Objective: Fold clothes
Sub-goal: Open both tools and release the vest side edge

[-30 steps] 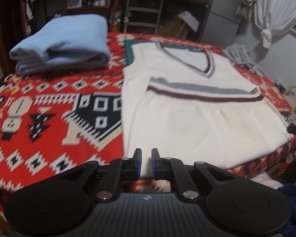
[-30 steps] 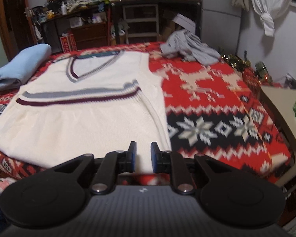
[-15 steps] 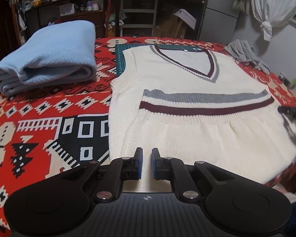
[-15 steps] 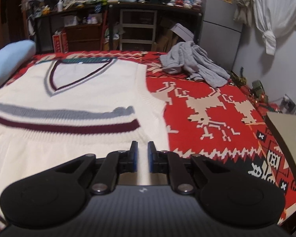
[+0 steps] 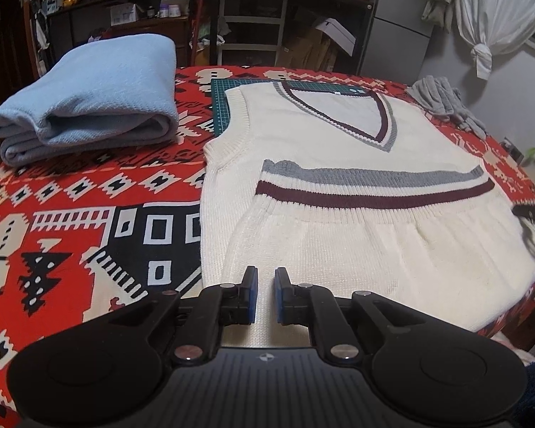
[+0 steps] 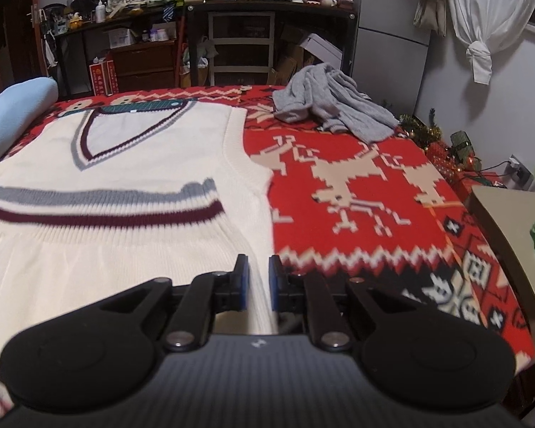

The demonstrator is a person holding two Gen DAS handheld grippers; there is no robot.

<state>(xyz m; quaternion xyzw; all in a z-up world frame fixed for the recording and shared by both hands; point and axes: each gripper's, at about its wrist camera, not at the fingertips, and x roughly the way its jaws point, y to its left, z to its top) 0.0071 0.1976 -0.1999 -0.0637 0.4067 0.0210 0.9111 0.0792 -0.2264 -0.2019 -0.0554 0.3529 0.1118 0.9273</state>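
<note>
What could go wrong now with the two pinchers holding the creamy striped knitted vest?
1. The left gripper and the right gripper seem to pinch only a thin edge of the cream knitted vest. The soft knit could slip out and fold unevenly.
2. Swinging it sideways could bump the folded light-blue sweater or the crumpled grey garment lying beside it.

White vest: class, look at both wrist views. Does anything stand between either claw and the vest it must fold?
Nothing visible does. The left claw and right claw sit directly over the white vest; the folded blue sweater and grey garment lie apart.
</note>
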